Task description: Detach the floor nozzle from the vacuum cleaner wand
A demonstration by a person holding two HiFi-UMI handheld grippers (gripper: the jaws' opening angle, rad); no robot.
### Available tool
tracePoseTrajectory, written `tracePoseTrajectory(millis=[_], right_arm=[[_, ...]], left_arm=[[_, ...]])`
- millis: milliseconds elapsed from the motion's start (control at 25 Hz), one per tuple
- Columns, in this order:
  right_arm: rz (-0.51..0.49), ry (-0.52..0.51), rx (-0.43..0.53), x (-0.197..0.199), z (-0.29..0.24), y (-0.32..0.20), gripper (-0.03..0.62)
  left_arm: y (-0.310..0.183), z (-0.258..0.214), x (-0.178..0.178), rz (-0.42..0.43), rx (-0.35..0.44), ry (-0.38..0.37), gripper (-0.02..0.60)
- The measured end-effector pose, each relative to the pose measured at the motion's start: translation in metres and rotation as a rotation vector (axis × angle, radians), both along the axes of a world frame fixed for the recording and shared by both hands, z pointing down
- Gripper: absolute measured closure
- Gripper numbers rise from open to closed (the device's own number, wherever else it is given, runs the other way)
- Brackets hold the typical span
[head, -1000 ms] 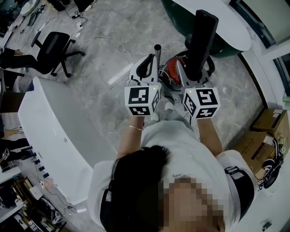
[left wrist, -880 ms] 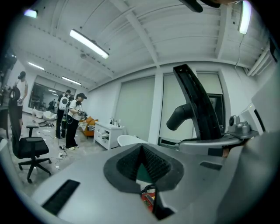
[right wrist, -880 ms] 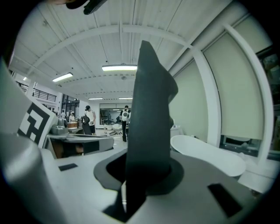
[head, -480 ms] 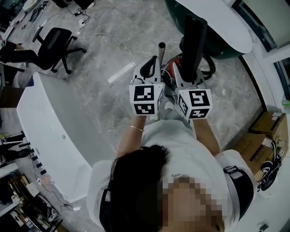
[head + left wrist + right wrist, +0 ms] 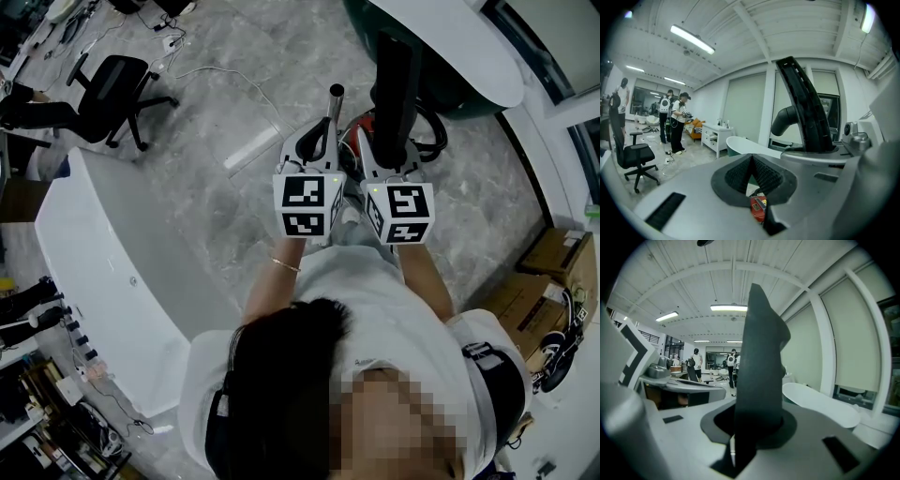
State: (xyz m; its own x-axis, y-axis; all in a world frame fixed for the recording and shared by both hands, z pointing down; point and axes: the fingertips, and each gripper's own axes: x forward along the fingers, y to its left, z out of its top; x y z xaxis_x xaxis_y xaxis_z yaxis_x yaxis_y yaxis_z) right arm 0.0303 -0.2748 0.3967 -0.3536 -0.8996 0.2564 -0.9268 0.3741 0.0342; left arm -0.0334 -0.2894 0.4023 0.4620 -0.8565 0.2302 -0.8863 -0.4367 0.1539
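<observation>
The black floor nozzle stands nearly upright, and my right gripper is shut on its lower part. In the right gripper view the nozzle fills the gap between the jaws of the right gripper. The metal wand rises between the two grippers with its bare open end up, apart from the nozzle. My left gripper is beside the wand on its left. Its jaws are shut with nothing between them. The red vacuum body shows below them, and the nozzle is at the right.
A black hose loops by the vacuum on the grey floor. A white curved counter lies to the left, an office chair at far left, and a white oval table ahead. Cardboard boxes sit at right. People stand far off.
The nozzle in my right gripper has swung from leaning right to nearly upright. Both grippers have shifted slightly closer together, and the wand tip has stayed between them.
</observation>
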Motion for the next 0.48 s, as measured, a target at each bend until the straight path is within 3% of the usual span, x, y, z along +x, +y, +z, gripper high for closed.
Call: tracePoseTrajectory(millis=[480], right_arm=[[0.022, 0.011, -0.017, 0.0060, 0.0082, -0.0059, 0.511]], left_arm=[[-0.0055, 0.0095, -0.0004, 0.003, -0.008, -0.032, 0.578]])
